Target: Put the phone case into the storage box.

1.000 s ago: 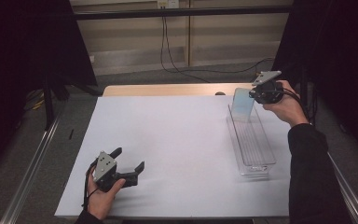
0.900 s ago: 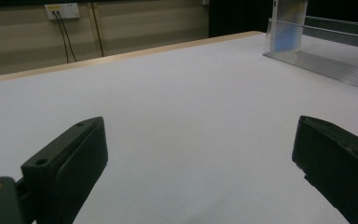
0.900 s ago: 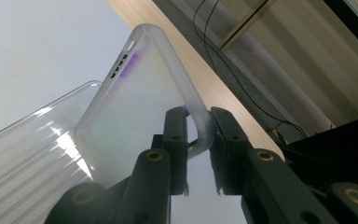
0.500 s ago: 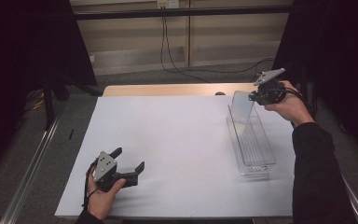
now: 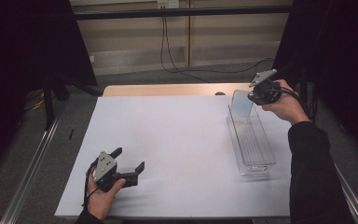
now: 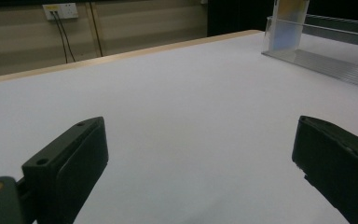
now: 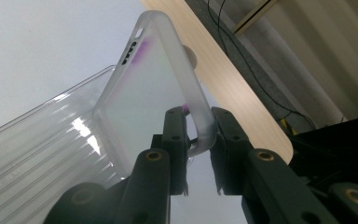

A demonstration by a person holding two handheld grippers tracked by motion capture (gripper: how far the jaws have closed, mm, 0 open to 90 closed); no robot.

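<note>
Two hand-held tools over a white bench, seen from above. Right tool at the far right corner, pinching one long edge of a frosted, see-through phone case; in the right gripper view, black jaws pressed together on the rounded rim of the case, nothing else between them. Case held upright and slightly tilted, its lower end down inside the far end of a clear ribbed tray; whether touching the tray floor, impossible to tell. Tray long and narrow, running from the far edge of the bench toward the person, directly below and in front of the right tool. Long axis of the case standing almost at right angles to the long axis of the tray, so likely needing to be tipped toward the near end to lie flat along the tray. Left tool resting low at the near left of the bench, jaws spread wide and holding nothing, well apart from the tray and case; in the left gripper view, case and tray far off at upper right. Right hand clearly the nearer one for the coming move.
</note>
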